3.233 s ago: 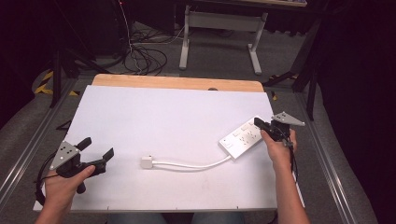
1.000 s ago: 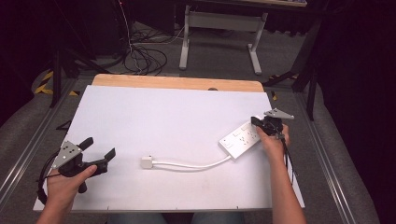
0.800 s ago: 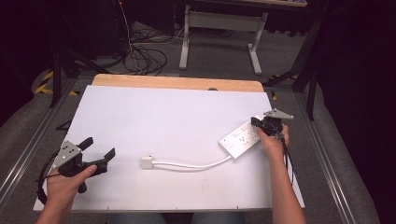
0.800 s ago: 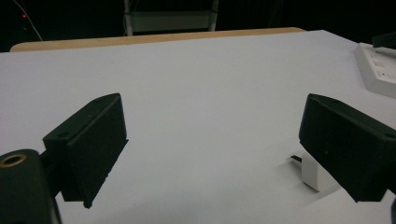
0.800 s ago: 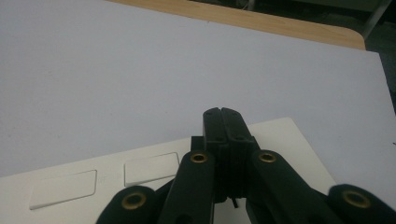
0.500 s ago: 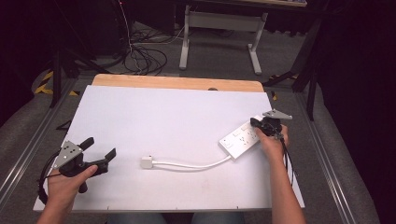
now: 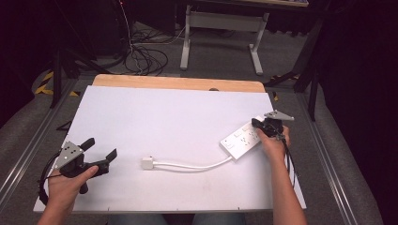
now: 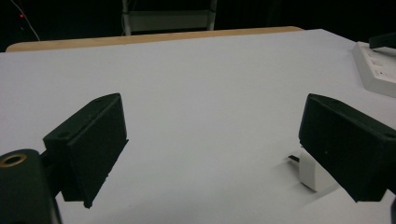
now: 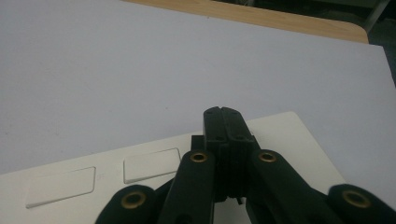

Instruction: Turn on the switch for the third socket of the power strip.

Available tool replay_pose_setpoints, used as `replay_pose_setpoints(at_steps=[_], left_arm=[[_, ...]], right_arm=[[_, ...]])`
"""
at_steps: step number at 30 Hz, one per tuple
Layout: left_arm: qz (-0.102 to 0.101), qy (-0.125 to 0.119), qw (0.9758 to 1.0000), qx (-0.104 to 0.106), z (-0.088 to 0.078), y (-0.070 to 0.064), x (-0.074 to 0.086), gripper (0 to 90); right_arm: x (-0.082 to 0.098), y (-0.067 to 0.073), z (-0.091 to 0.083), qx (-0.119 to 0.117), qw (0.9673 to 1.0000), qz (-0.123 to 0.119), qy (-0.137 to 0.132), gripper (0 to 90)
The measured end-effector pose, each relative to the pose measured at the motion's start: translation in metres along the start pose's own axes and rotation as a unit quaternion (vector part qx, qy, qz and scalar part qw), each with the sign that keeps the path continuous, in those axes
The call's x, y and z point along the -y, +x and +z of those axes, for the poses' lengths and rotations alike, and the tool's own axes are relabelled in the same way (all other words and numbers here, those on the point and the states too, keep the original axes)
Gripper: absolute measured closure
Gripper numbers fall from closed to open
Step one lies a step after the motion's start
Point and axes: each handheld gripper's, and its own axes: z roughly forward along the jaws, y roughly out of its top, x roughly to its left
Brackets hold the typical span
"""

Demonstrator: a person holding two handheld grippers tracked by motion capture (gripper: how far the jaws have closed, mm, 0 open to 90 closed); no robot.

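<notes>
So your right claw [image 7: 261,125] pressed shut on top of the strip [image 7: 241,139] at the tabletop's [image 7: 187,108] right; your left claw [image 7: 99,149] waited wide apart near the loose plug [image 7: 148,163], not yet grabbed.

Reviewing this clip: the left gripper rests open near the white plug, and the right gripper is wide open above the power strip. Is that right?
Not quite. The right gripper is shut, its jaws pressed together over the power strip, as the right gripper view shows. The rest holds: the left gripper rests open near the white plug.
</notes>
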Motion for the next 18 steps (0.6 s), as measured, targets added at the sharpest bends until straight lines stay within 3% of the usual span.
replay_pose_setpoints(at_steps=[18], left_arm=[[0.000, 0.000, 1.0000, 0.000, -0.0001, -0.0003, -0.0001, 8.4]], right_arm=[[0.0006, 0.0036, 0.0019, -0.005, 1.0000, 0.003, 0.006, 90.0]])
